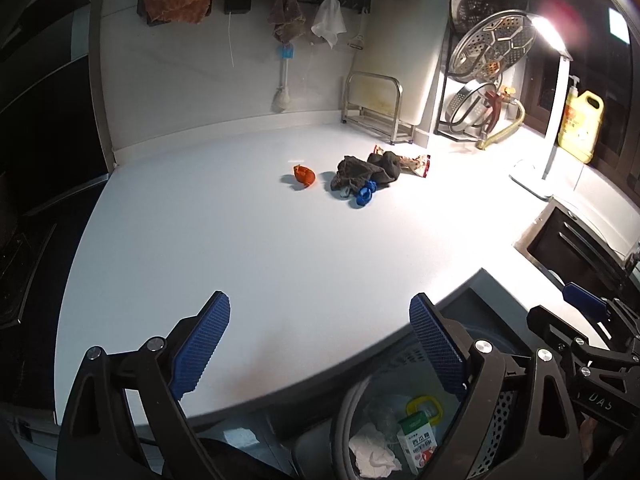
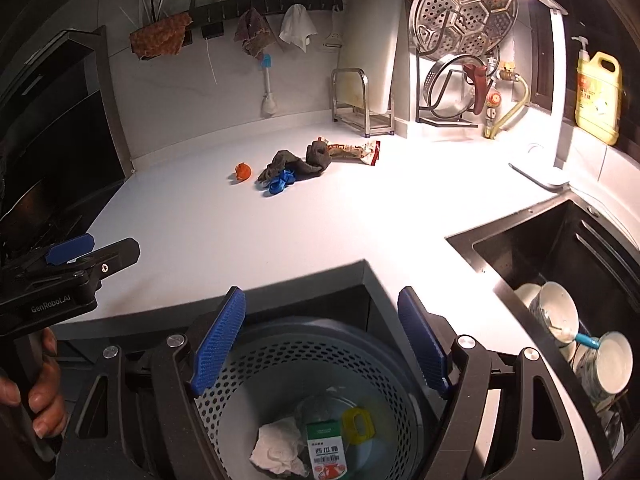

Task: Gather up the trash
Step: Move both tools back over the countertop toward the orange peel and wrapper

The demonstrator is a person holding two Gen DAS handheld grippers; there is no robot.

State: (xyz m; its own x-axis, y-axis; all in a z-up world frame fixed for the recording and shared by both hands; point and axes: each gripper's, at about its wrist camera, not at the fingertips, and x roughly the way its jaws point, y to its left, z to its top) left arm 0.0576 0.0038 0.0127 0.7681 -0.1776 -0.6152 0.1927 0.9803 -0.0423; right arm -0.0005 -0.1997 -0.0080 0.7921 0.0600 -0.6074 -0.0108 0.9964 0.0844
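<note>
Trash lies on the white counter (image 1: 240, 240): an orange scrap (image 1: 304, 176) (image 2: 243, 171), a dark crumpled rag (image 1: 366, 170) (image 2: 298, 162), a blue plastic piece (image 1: 365, 194) (image 2: 280, 184) and a red-and-tan snack wrapper (image 1: 414, 164) (image 2: 356, 150). A perforated grey bin (image 2: 312, 360) (image 1: 500, 408) below the counter edge holds crumpled tissue (image 2: 276, 450), a green-and-white box (image 2: 326, 452) and a yellow ring (image 2: 358, 420). My left gripper (image 1: 320, 344) is open and empty over the counter's near edge. My right gripper (image 2: 320, 340) is open and empty above the bin.
A sink (image 2: 560, 272) with bowls sits at the right. A lamp base (image 2: 540, 172), a yellow detergent bottle (image 2: 598, 96), a steamer rack (image 2: 460, 40) and a metal board stand (image 2: 356, 104) line the back. A dark stove (image 1: 40, 160) is at the left.
</note>
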